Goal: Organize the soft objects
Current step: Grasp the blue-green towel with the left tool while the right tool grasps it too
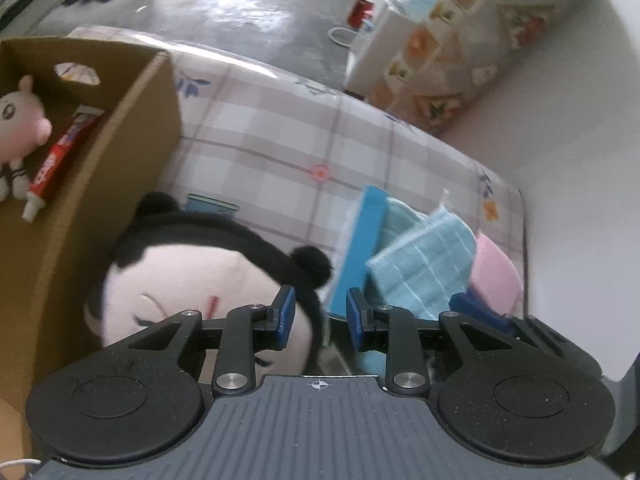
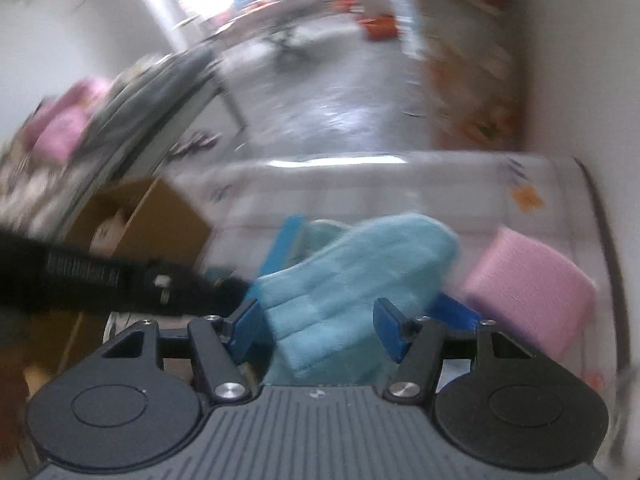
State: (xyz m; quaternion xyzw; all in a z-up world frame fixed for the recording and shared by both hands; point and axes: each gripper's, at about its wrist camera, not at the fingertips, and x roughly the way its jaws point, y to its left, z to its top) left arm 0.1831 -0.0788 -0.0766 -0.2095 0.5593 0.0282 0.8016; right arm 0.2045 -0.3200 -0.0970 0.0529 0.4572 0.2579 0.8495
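A plush doll head (image 1: 180, 280) with black hair lies on the checked table cover (image 1: 280, 140), against a cardboard box (image 1: 132, 120). My left gripper (image 1: 320, 314) hangs just above the doll's hair edge. Its jaws are drawn close with a narrow gap, and neither pad presses on anything. A folded light blue cloth (image 2: 352, 264) fills the space between the pads of my right gripper (image 2: 318, 326), which is shut on it. That cloth (image 1: 420, 268) also shows in the left wrist view.
Inside the box lie a pink plush toy (image 1: 20, 120) and a toothpaste tube (image 1: 60, 152). A flat blue board (image 1: 364, 240) and a pink folded cloth (image 2: 528, 292) sit beside the blue cloth. A white wall stands on the right. Grey floor lies beyond the table.
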